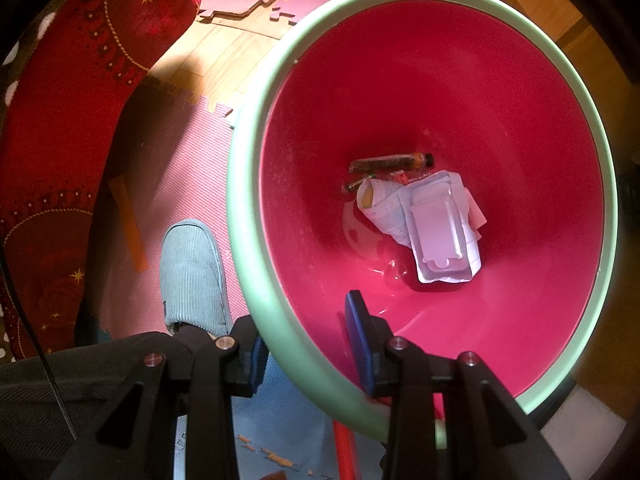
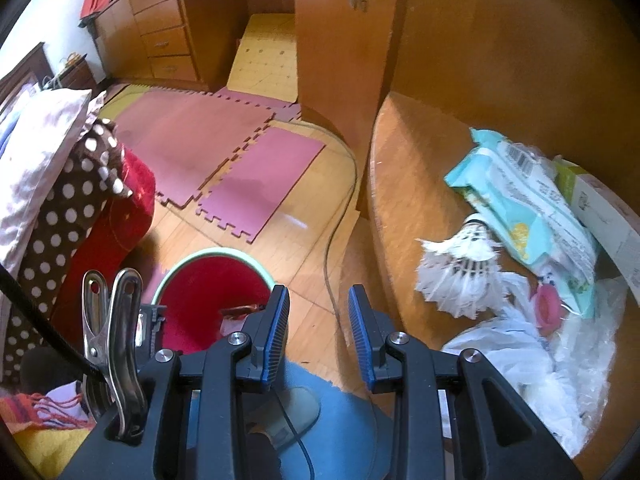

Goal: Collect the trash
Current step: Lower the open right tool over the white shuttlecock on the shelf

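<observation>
A: What are the left tongs (image 1: 306, 354) doing?

B: They are clenched on the green rim of the trash bin (image 1: 256, 216), one blue pad outside the rim and one inside the red wall, and they point straight down.

A: And the right tongs (image 2: 318, 320)?

B: Released, with a plain gap between the blue pads and nothing in it. Through the gap you see the wooden floor and a cable.

A: What is in the bin?

B: At the bottom lie a white plastic tray (image 1: 438, 232), crumpled white paper (image 1: 380, 204) beside it, and a dark tube (image 1: 390, 163) just behind them.

A: Where is the rest of the trash?

B: On the round wooden worktop (image 2: 408, 200), right of the right tongs: a white shuttlecock (image 2: 460, 268), a teal wipes packet (image 2: 516, 200) touching it, and a heap of white plastic bags (image 2: 532, 356) nearer the camera.

A: Anything else near the bin?

B: A grey slipper (image 1: 192, 276) on the pink foam mat (image 1: 180, 184), just beside the rim, and a red patterned blanket (image 1: 60, 120) further left.
</observation>
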`<action>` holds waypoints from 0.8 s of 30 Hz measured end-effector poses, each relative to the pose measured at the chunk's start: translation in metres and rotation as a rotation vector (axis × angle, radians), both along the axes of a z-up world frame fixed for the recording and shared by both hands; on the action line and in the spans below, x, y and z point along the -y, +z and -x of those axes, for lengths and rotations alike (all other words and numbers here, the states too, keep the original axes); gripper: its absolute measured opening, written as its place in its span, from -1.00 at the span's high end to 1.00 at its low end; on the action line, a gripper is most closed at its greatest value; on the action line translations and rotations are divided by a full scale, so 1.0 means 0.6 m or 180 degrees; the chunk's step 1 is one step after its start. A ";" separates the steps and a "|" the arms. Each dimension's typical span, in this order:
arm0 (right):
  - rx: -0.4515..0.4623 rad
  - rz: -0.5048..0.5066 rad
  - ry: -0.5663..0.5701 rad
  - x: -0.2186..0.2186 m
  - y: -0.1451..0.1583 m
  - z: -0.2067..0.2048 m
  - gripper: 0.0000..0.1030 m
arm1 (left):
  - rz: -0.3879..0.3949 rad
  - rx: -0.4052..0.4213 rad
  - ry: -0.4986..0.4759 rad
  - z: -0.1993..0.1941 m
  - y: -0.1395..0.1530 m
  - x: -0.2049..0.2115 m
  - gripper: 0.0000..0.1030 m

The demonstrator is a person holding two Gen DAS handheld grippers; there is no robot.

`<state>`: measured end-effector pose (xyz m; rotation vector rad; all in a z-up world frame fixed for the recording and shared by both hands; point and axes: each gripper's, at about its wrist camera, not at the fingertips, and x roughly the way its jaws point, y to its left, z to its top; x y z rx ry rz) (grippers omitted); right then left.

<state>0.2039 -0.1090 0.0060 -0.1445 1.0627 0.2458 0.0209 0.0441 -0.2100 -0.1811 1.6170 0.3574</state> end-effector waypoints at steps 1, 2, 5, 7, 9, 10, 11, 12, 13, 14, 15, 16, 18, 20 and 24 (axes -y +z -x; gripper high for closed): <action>0.0015 0.0009 -0.0024 0.004 0.003 0.000 0.38 | 0.0000 0.0000 0.0000 -0.001 0.000 -0.001 0.30; 0.0027 0.0020 -0.0041 0.007 0.006 -0.001 0.38 | 0.0002 0.0000 0.0003 0.000 0.000 0.000 0.30; 0.0079 0.0086 -0.0098 0.020 0.014 -0.001 0.33 | 0.0005 -0.0003 -0.0002 0.000 0.000 0.000 0.30; 0.0115 0.0131 -0.0150 0.031 0.020 -0.003 0.27 | 0.0000 -0.0002 -0.0002 -0.001 0.000 0.000 0.30; 0.0142 0.0151 -0.0194 0.042 0.026 -0.003 0.27 | 0.0000 -0.0003 -0.0004 -0.001 0.000 0.000 0.30; 0.0158 0.0158 -0.0217 0.047 0.029 -0.004 0.27 | 0.0000 -0.0004 -0.0004 -0.001 0.000 0.000 0.30; 0.0175 0.0178 -0.0240 0.052 0.032 -0.004 0.27 | 0.0003 -0.0004 -0.0004 -0.001 0.000 -0.001 0.30; 0.0191 0.0206 -0.0252 0.055 0.035 -0.005 0.27 | 0.0002 -0.0003 -0.0006 -0.001 0.000 -0.001 0.30; 0.0207 0.0236 -0.0264 0.058 0.037 -0.005 0.27 | 0.0002 -0.0002 -0.0005 -0.001 0.000 -0.001 0.30; 0.0224 0.0272 -0.0273 0.061 0.039 -0.005 0.27 | 0.0002 -0.0004 -0.0005 -0.001 0.000 -0.001 0.30; 0.0239 0.0308 -0.0276 0.064 0.040 -0.005 0.27 | 0.0004 -0.0005 -0.0004 -0.002 0.000 -0.001 0.30; 0.0254 0.0345 -0.0289 0.068 0.042 -0.007 0.27 | 0.0003 -0.0004 -0.0003 -0.002 0.001 -0.001 0.30; 0.0280 0.0409 -0.0315 0.077 0.044 -0.008 0.27 | 0.0002 -0.0004 -0.0004 -0.001 0.000 -0.001 0.30; 0.0298 0.0476 -0.0357 0.086 0.045 -0.011 0.27 | 0.0002 -0.0002 -0.0004 -0.001 0.000 -0.001 0.30; 0.0269 0.0557 -0.0378 0.101 0.040 -0.017 0.26 | 0.0001 -0.0003 -0.0005 -0.001 0.000 0.000 0.30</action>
